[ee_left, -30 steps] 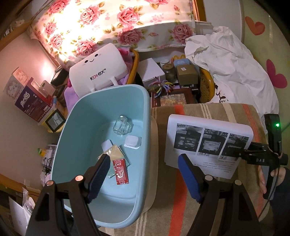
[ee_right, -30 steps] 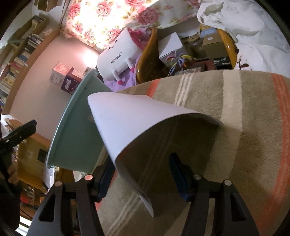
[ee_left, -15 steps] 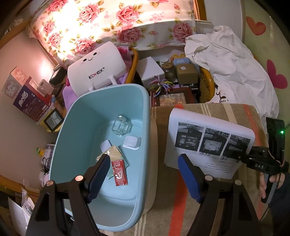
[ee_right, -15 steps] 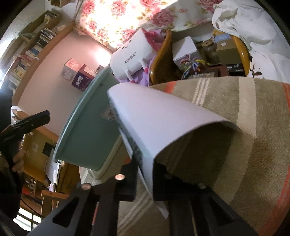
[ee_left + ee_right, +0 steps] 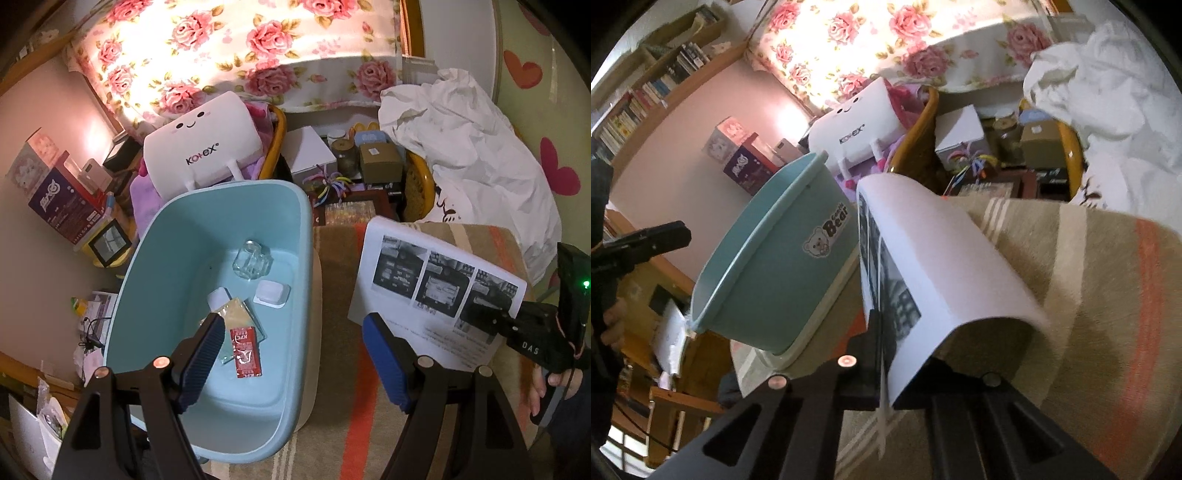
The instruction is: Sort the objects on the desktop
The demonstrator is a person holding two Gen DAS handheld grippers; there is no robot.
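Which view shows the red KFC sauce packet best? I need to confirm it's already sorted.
The left wrist view: the red KFC sauce packet lies in plain sight on the floor of the light blue tub. The right wrist view shows only the tub's outer wall, so the packet is hidden there.

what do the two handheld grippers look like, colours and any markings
Both are black plastic frames with copper-coloured rivets. The left gripper has ribbed blue finger pads. The right gripper, seen from the left camera, bears white "DAS" lettering and a green light.

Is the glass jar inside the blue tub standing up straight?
No, the glass jar lies tipped on its side on the bottom of the blue tub, near a small white case.
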